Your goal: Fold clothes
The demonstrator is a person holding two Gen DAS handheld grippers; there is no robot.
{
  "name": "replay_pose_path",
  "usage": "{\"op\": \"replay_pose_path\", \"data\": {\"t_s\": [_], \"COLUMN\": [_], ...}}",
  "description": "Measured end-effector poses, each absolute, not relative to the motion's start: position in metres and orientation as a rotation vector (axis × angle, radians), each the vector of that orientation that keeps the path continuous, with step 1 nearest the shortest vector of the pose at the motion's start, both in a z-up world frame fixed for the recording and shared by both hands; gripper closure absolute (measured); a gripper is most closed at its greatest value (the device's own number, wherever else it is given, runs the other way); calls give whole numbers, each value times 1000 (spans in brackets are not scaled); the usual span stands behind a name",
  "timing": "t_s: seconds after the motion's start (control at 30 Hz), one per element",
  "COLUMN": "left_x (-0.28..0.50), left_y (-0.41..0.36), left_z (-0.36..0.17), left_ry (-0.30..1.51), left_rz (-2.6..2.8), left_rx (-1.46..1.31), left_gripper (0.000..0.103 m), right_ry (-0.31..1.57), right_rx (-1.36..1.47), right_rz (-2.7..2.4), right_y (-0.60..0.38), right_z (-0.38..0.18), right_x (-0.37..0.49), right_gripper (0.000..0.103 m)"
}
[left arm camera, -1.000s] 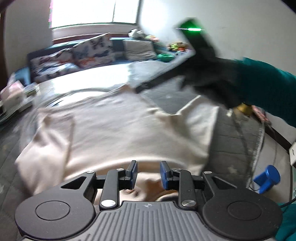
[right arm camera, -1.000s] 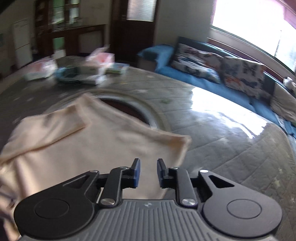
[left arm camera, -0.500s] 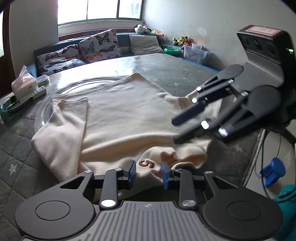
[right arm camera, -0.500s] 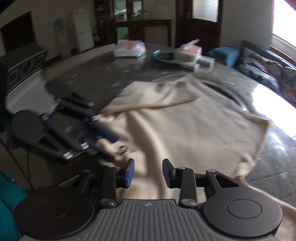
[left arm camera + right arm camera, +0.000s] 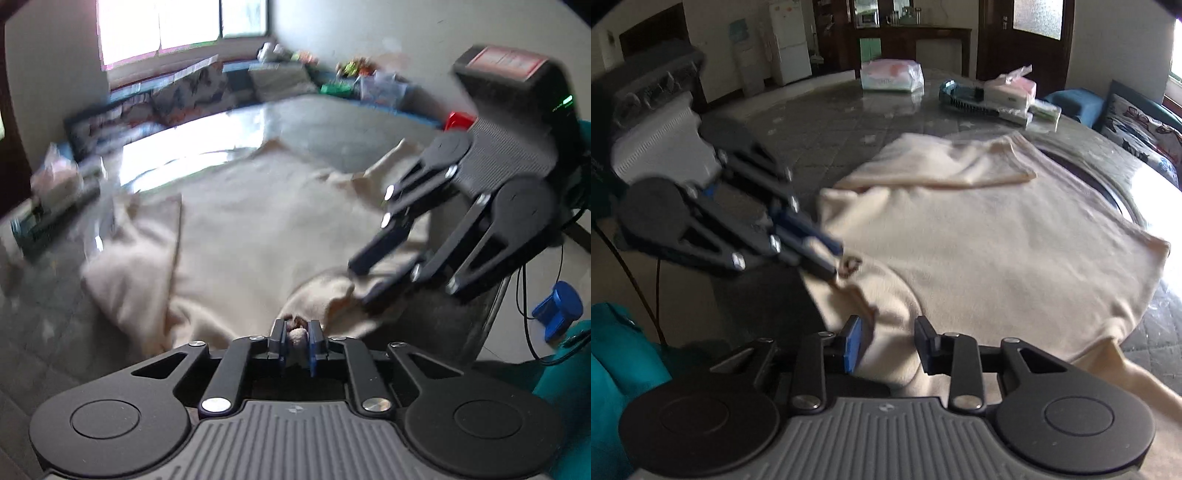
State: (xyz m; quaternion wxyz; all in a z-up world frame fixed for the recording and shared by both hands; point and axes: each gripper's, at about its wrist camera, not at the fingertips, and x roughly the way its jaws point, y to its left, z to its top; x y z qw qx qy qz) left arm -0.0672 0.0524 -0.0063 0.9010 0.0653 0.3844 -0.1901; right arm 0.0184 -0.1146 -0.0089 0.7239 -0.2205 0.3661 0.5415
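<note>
A cream sweater (image 5: 251, 236) lies spread on the grey quilted table (image 5: 48, 332), one sleeve folded over its left side. My left gripper (image 5: 295, 341) is shut on the sweater's near edge, with a bunch of cloth pinched between the blue pads. In the right wrist view the same sweater (image 5: 997, 251) fills the middle and the left gripper (image 5: 827, 258) grips its near-left edge. My right gripper (image 5: 888, 341) is open, its fingers straddling a fold of the sweater's near edge. The right gripper (image 5: 360, 280) also shows in the left wrist view, low over the cloth at right.
Tissue packs (image 5: 892, 75) and a brush with boxes (image 5: 990, 101) sit at the table's far side. A sofa with patterned pillows (image 5: 192, 92) stands under the window. A blue object (image 5: 557, 308) and cables lie on the floor right of the table edge.
My left gripper has shut on the sweater's near edge and bunched it up. The right gripper has come lower and closer to the cloth edge, staying open.
</note>
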Motion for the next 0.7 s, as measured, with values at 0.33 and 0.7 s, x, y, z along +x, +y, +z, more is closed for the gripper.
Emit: {"op": "replay_pose_path", "data": {"t_s": [0.33, 0.7], "left_x": [-39, 74], "left_y": [75, 70], "left_z": [19, -20], "left_ry": [696, 761], "left_rz": [-216, -20], "left_rx": [113, 117], "left_gripper": [85, 78], "right_ry": [843, 820], "right_rx": [-423, -492], "right_rz": [1226, 1223], "right_y": [-96, -89], "right_z": [-17, -23], "right_x": [32, 21], "right_gripper": [71, 70]}}
